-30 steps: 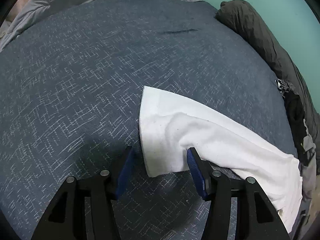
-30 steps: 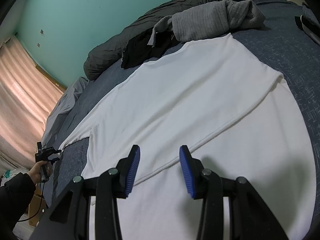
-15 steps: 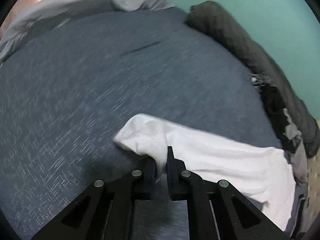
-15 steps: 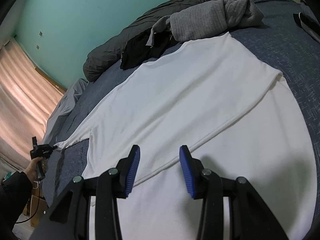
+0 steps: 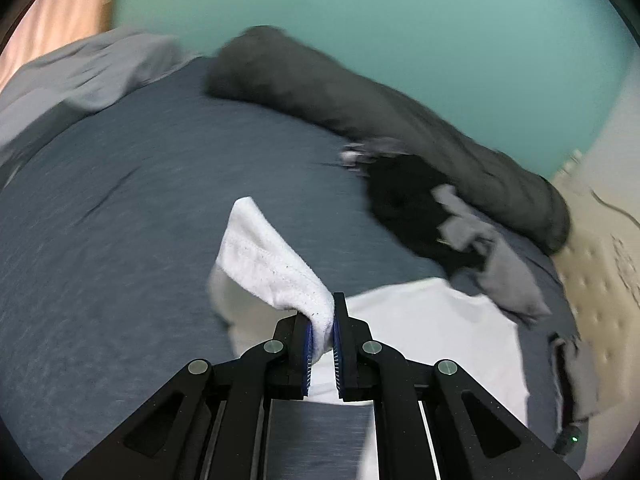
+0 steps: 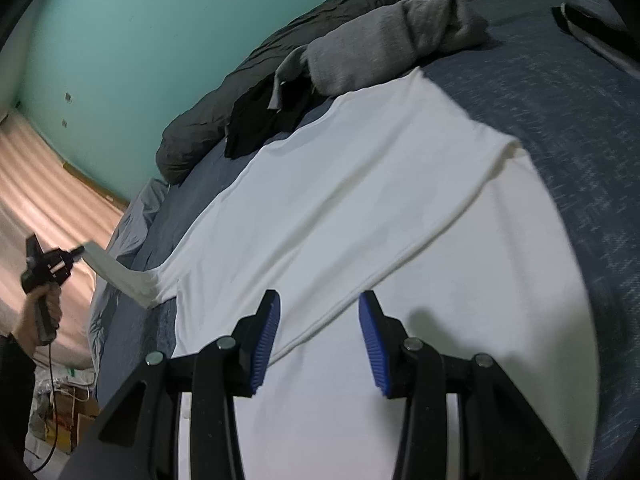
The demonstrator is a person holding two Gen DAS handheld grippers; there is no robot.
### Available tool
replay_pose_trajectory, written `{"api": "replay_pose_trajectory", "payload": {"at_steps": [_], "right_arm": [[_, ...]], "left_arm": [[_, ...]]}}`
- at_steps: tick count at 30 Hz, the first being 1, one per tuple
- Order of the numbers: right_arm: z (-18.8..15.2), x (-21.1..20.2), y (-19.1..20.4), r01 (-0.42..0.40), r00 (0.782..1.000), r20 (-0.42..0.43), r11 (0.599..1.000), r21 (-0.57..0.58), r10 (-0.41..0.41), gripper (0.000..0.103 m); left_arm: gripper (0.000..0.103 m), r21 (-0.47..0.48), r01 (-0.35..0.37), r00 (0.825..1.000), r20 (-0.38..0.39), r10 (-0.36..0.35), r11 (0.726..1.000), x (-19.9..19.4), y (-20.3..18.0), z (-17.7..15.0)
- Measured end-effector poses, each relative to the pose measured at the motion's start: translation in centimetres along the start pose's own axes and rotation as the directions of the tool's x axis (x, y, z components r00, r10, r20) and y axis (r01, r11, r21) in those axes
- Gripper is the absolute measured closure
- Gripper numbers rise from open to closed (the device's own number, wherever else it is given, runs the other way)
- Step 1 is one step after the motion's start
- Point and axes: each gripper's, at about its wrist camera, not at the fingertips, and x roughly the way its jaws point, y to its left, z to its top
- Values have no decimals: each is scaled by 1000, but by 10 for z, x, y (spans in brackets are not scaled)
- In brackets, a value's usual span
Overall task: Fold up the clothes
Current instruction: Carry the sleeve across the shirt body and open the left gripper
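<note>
One white shirt (image 6: 360, 208) lies spread on the bed (image 6: 560, 128), one side folded in. At nine o'clock its sleeve (image 5: 272, 264) hangs lifted, pinched in the closed left hand-held gripper (image 5: 321, 340). The right hand-held gripper (image 6: 318, 344) hovers open. Most folding seems left.

- You have a dark blue-grey bedspread (image 6: 560, 128) covering the bed, flecked with a pale pattern.
- Along its far edge you'll see a rolled dark grey duvet (image 5: 400, 112) lying against the teal wall (image 6: 140, 32).
- A pale grey sheet (image 5: 92, 68) is bunched at the bed's far left corner in your left wrist view.
- Pink striped curtains (image 6: 36, 184) hang at the left of your right wrist view.
- A cream tufted headboard (image 5: 600, 248) stands at the right of your left wrist view.
</note>
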Motion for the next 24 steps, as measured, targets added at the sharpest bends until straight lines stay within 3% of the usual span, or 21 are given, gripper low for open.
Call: {"api": "replay_pose_trajectory", "payload": {"at_steps": [5,11,14,19,21,24], "right_arm": [[5,-14,-15,-5,1000,21,999,41,4,62],[12,-37,-35,-22,998,56,995,94,17,62],[15,-47,-42,-21,998,67,993,112,14,62],[19,-62,-55,-17,996,86,990,140,5,62],[20,-68,-60,-16,996,93,988,151,2,61],[20,-71,-65,-17,995,95,986,166,1,60]], "left_arm": [[95,113,109,994,-37,-106,988,15,-94,6],[95,238,257,964,-135,-230,936,39,-219,-20],[95,306,334,937,-209,-280,891,48,-279,-52],[95,352,456,870,-369,-327,817,73,-345,-135],[95,359,468,854,-420,-308,807,91,-357,-167],[95,339,471,835,-470,-287,815,113,-357,-211]]}}
